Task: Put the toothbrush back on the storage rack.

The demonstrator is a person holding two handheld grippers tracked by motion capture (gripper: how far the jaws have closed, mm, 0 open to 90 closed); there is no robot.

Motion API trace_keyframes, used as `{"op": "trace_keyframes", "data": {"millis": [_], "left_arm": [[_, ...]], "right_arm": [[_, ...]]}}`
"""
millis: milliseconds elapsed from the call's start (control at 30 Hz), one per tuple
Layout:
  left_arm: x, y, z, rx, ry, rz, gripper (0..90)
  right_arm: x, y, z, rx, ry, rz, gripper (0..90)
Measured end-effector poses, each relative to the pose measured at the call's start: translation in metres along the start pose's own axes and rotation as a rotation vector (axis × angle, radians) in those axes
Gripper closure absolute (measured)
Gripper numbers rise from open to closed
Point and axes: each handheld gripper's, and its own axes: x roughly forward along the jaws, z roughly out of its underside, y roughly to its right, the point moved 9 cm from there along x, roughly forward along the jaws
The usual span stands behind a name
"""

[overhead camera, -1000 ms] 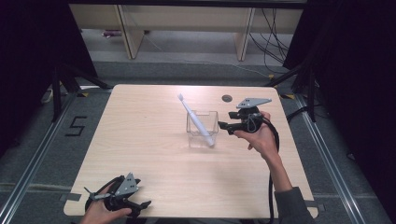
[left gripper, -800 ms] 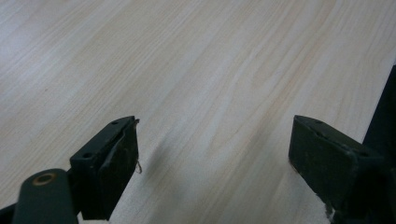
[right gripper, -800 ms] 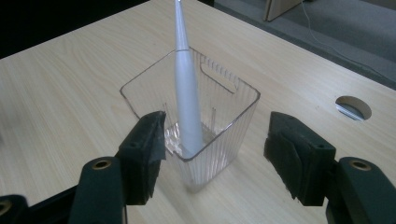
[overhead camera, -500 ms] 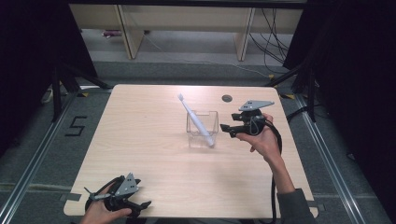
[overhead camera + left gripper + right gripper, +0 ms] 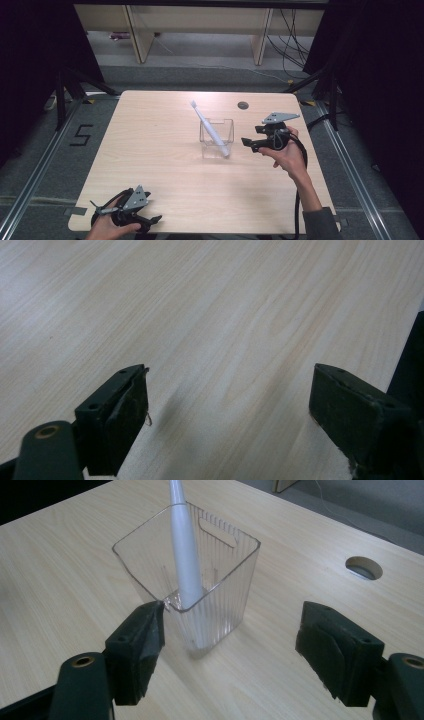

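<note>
**Toothbrush standing in the clear holder, both tongs open**

A white toothbrush (image 5: pixel 210 129) stands in a clear ribbed plastic holder (image 5: pixel 226 131) near the middle of the worktop (image 5: pixel 160 150). It leans: its lower end rests inside the holder at the near side, and its head rises past the rim toward the far left in the high view. In the right gripper view the handle (image 5: pixel 185 555) lies against the near rim of the holder (image 5: pixel 225 580), which has a slot-shaped cut-out high on its far wall.

The right tongs (image 5: pixel 248 143) hang just beside the holder on its right, held in the person's right hand (image 5: pixel 285 155) and pointing at it. Their jaws have just been opening and stand wide apart; nothing is gripped between them. In the right gripper view the left jaw's tip sits close to the holder's near corner, though whether it touches cannot be told.

Beyond the holder, a round cable hole (image 5: pixel 243 105) sits in the worktop near its far edge.

The left tongs (image 5: pixel 150 220) rest at the worktop's near left corner in the left hand (image 5: pixel 107 227), well apart from the holder, jaws wide open over bare wood.
</note>
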Motion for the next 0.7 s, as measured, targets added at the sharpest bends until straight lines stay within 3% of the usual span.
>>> {"op": "trace_keyframes", "data": {"millis": [33, 200, 233, 300, 400, 633, 667, 700], "left_arm": [[0.0, 0.0, 0.0, 0.0, 0.001, 0.0, 15.5], [0.0, 0.0, -0.001, 0.01, 0.002, -0.001, 15.5], [0.0, 0.0, -0.001, 0.009, 0.002, -0.001, 15.5], [0.0, 0.0, 0.0, 0.01, 0.0, -0.001, 15.5], [0.0, 0.0, 0.0, 0.001, 0.0, 0.0, 15.5], [-0.001, 0.0, 0.0, 0.009, 0.003, -0.005, 15.5], [-0.001, 0.0, 0.0, 0.009, 0.002, -0.004, 15.5], [-0.002, 0.0, 0.001, -0.001, -0.008, -0.009, 15.5]], "right_arm": [[-0.001, -0.002, 0.002, 0.026, -0.006, -0.001, 27.6], [-0.002, -0.002, 0.009, 0.021, -0.016, 0.001, 27.3], [-0.002, -0.001, 0.009, 0.0, -0.012, 0.005, 27.2], [-0.004, -0.004, 0.013, 0.027, -0.019, 0.007, 26.9], [-0.005, -0.002, 0.014, 0.008, -0.011, 0.014, 26.6], [-0.007, -0.003, 0.022, 0.007, -0.015, 0.019, 25.7], [-0.007, -0.005, 0.023, 0.025, -0.014, 0.011, 25.6], [-0.007, -0.003, 0.022, 0.005, -0.005, 0.02, 25.6]]}}
